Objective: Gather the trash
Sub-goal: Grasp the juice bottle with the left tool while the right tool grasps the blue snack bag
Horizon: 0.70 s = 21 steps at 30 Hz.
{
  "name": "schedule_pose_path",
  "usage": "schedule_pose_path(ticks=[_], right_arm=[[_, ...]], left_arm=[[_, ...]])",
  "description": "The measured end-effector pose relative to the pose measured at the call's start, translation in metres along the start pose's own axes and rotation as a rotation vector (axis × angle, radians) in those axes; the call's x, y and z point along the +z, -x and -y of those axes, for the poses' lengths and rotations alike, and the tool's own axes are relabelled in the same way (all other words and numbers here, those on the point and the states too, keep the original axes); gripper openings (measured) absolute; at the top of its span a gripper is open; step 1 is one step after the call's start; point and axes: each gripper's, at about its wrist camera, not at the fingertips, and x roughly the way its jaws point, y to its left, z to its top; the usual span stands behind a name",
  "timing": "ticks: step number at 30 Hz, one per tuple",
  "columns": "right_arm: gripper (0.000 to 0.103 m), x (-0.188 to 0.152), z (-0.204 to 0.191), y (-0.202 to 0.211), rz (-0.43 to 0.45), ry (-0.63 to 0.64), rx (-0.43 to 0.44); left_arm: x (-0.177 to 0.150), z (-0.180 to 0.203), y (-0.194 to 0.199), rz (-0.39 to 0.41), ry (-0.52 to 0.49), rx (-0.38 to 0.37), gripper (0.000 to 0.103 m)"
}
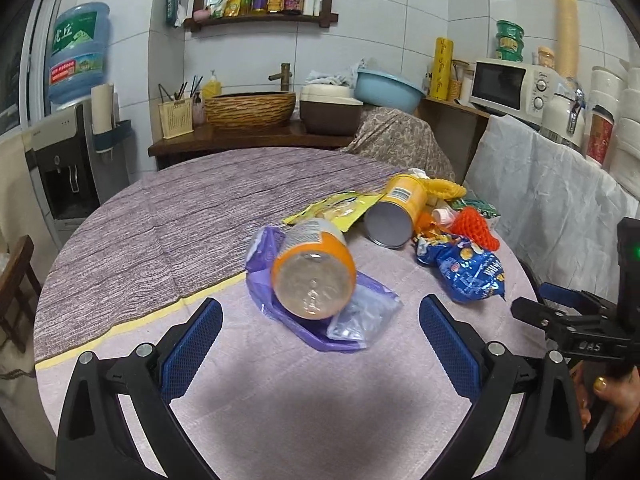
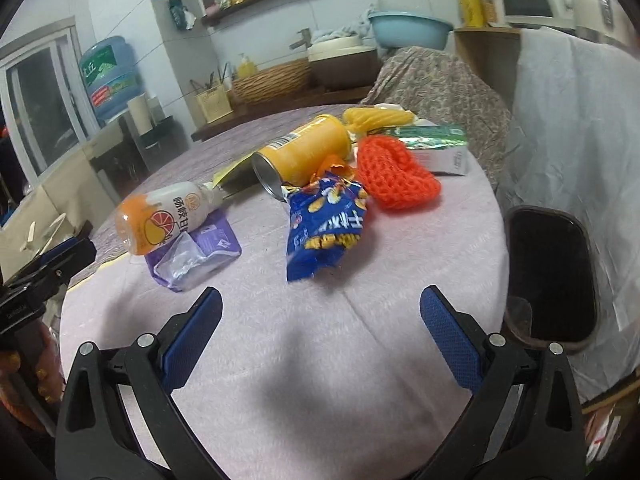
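Note:
Trash lies on the round table (image 1: 160,216). An orange-and-white drink bottle (image 1: 314,266) lies on its side on a purple wrapper (image 1: 348,320), just ahead of my open, empty left gripper (image 1: 320,320). Behind are a yellow can (image 1: 396,212), a yellow-green packet (image 1: 336,208), a blue snack bag (image 1: 468,272) and orange foam netting (image 1: 478,228). In the right wrist view my right gripper (image 2: 320,312) is open and empty, short of the blue snack bag (image 2: 326,224), with the bottle (image 2: 168,212), can (image 2: 304,152) and orange netting (image 2: 394,176) beyond.
A dark bin (image 2: 552,276) stands off the table's right edge. A green-white carton (image 2: 436,148) and yellow netting (image 2: 376,118) lie at the back of the pile. A cloth-draped chair (image 1: 400,136), covered counter (image 1: 552,200) and water dispenser (image 1: 68,152) surround the table.

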Motion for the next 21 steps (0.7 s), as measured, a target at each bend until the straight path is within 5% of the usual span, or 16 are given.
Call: schedule_pose_path(ticks=[10,18,21], right_arm=[[0.096,0.048,-0.022,-0.053,-0.133,0.178,-0.087],[0.059,0.053,-0.019,-0.080,-0.262,0.225,-0.129],[0.047,0.052,-0.017,-0.082,-0.274,0.214,-0.093]], left_arm=[[0.050,-0.013,-0.045,-0.178,-0.123,-0.058,0.098],[0.077,-0.004,-0.108,-0.442,-0.245,-0.126,0.089],[0.082,-0.006,-0.129,-0.559,-0.206,-0.182,0.082]])
